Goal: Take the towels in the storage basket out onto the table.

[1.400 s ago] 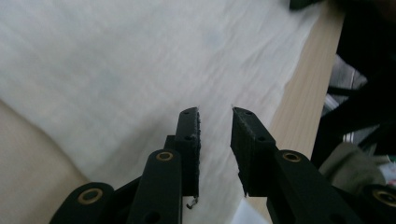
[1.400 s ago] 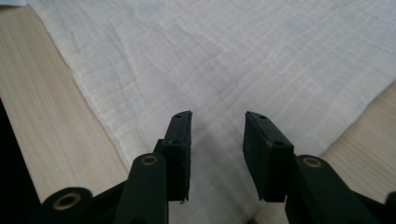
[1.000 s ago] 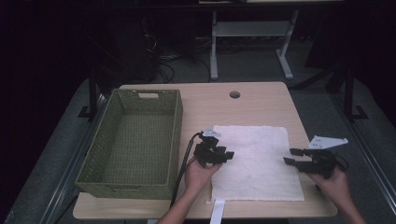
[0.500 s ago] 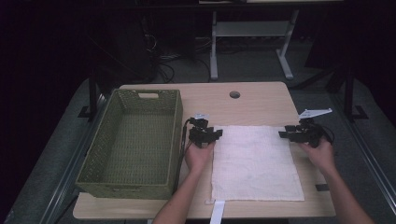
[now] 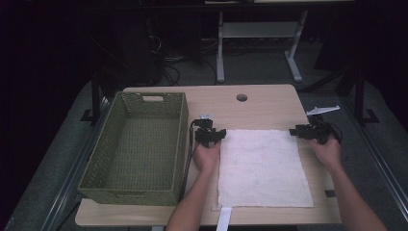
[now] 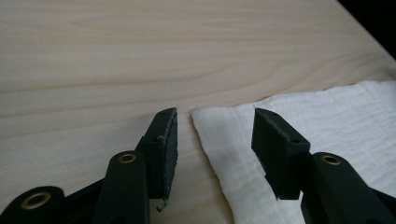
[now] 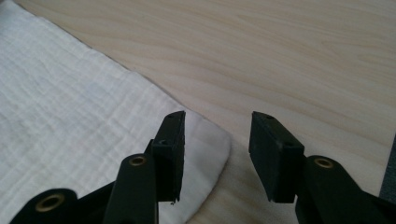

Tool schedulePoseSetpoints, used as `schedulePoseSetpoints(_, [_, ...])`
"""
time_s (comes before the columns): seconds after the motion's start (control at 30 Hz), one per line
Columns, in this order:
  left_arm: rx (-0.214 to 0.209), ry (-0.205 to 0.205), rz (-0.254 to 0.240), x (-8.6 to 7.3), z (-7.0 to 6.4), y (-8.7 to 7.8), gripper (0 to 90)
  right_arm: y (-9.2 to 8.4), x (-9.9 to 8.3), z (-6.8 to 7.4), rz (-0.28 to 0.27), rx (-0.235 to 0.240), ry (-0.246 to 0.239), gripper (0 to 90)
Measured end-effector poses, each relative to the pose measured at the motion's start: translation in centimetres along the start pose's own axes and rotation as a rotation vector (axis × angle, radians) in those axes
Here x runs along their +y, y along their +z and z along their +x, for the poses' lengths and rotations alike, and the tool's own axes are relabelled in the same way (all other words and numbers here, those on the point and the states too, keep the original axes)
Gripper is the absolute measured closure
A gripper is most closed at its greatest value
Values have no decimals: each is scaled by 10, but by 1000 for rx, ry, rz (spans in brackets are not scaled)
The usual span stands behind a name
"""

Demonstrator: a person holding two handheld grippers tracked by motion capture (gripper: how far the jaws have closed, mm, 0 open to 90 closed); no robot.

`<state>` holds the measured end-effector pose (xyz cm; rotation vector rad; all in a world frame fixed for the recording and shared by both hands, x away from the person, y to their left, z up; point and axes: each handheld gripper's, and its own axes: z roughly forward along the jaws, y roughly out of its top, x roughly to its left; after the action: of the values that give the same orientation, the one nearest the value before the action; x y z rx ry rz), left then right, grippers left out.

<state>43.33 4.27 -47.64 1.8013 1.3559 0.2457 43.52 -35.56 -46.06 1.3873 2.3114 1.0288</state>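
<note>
- Cloth (image 5: 262, 166), white and flat, is lying on the right half of the wooden table (image 5: 264, 103), its near edge close to the table's front edge.
- Sitting at the far left of the table is a green woven basket (image 5: 137, 147), well apart from the cloth's left edge.
- Just right of the basket, the left gripper (image 5: 210, 136) is hovering at the cloth's far left corner, with the person's left hand (image 5: 207, 156) behind it.
- In the left gripper view, its jaws are standing spread and have just been opening; the rounded cloth corner (image 6: 205, 116) is lying between them, one jaw over bare wood and the other over the cloth, and the pads are not pressing on it.
- Farther back, a round hole (image 5: 241, 97) is showing in the tabletop beyond the cloth.
- At the cloth's far right corner, the right gripper (image 5: 310, 132) is poised with the right hand (image 5: 327, 151) holding it.
- In the right gripper view, its jaws are apart though they have just been closing; the cloth corner (image 7: 212, 140) is lying under and between them, one jaw above the cloth and the other above bare table, nothing pinched.
</note>
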Motion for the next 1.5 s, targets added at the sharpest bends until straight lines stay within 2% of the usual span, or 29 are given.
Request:
schedulePoseSetpoints(0.2, [14, 3, 12, 5, -6, 7, 533, 6, -1, -3, 21, 0, 9, 570])
schedulePoseSetpoints(0.3, [37, -2, 11, 6, -9, 9, 606, 10, -2, -3, 34, 3, 22, 591])
schedulePoseSetpoints(0.37, [73, 28, 26, 7, -11, 10, 686, 11, -2, -5, 18, 17, 33, 613])
schedulePoseSetpoints(0.4, [73, 28, 26, 7, -11, 10, 741, 12, -3, -5, 10, 26, 38, 656])
schedulePoseSetpoints(0.5, [39, 39, 50, 6, -11, 11, 842, 13, -3, -5, 13, 51, 31, 788])
schedulePoseSetpoints(0.6, [8, 33, 54, 5, -9, 9, 874, 13, -4, -5, 16, 80, 31, 832])
schedulePoseSetpoints(0.7, [-3, 31, 50, 5, -7, 7, 882, 11, -4, -5, 19, 89, 37, 841])
schedulePoseSetpoints(0.77, [-25, 15, 43, 5, -5, 3, 883, 9, -6, -6, 10, 93, 38, 846])
schedulePoseSetpoints(0.83, [-36, 13, 34, 6, -4, 0, 883, 6, -6, -6, 2, 106, 55, 848])
schedulePoseSetpoints(0.93, [-70, 10, 8, 10, -6, -9, 885, -2, -3, -6, -32, 126, 52, 849])
schedulePoseSetpoints(1.13, [-109, 22, -31, 12, -12, -26, 885, -22, -1, -2, -70, 153, 29, 849])
schedulePoseSetpoints(1.3, [-136, 52, -52, 12, -19, -41, 886, -38, -4, 4, -89, 171, -5, 849])
schedulePoseSetpoints(1.37, [-145, 53, -53, 11, -20, -43, 886, -42, -5, 5, -95, 177, -7, 849])
schedulePoseSetpoints(1.5, [-173, 62, -76, 8, -28, -59, 886, -56, -13, 8, -125, 208, -8, 848])
